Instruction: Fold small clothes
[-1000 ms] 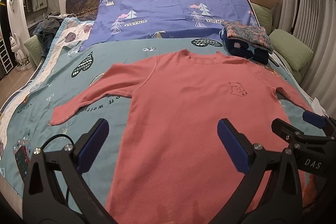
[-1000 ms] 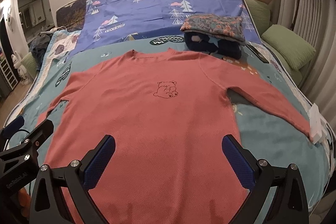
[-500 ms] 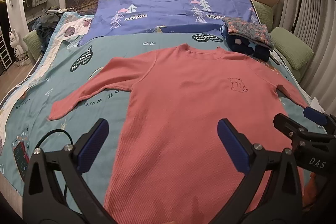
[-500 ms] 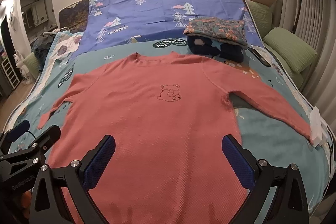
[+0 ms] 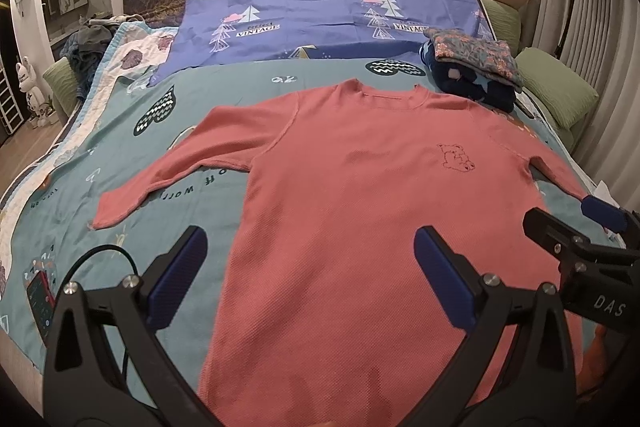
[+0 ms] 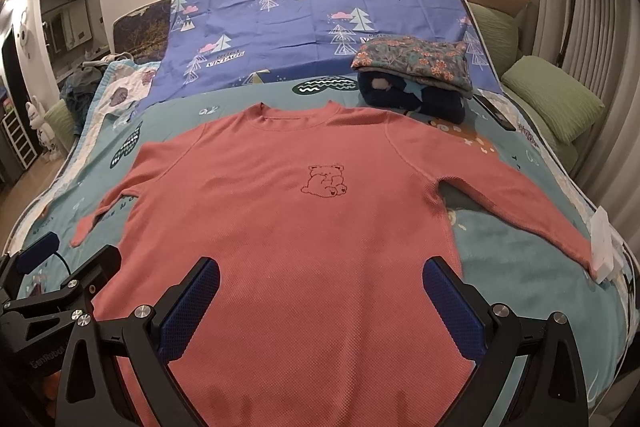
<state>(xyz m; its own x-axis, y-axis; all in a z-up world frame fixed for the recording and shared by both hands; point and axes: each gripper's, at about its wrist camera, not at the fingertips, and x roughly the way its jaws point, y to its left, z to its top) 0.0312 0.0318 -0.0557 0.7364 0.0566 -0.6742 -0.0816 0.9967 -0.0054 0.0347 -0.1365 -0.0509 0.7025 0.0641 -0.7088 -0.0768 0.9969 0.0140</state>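
A salmon-pink long-sleeved sweater (image 5: pixel 360 195) (image 6: pixel 304 227) with a small bear outline on the chest lies flat and face up on the bed, both sleeves spread out. My left gripper (image 5: pixel 308 259) hovers open above its lower left part, nothing between the blue pads. My right gripper (image 6: pixel 320 291) hovers open above the lower middle of the sweater, also empty. Each gripper shows at the edge of the other's view: the right gripper (image 5: pixel 580 227) beside the left one, the left gripper (image 6: pixel 68 259) low on the left.
A stack of folded clothes (image 5: pixel 472 67) (image 6: pixel 416 75) sits behind the sweater's right shoulder. Green pillows (image 6: pixel 556 99) line the right bed edge. A white object (image 6: pixel 604 243) lies by the right cuff. A phone (image 5: pixel 40 295) with a cable lies at the left front.
Both grippers have drawn back and risen a little; the sweater looks slightly farther away and more of the bed shows. The sweater lies as before.
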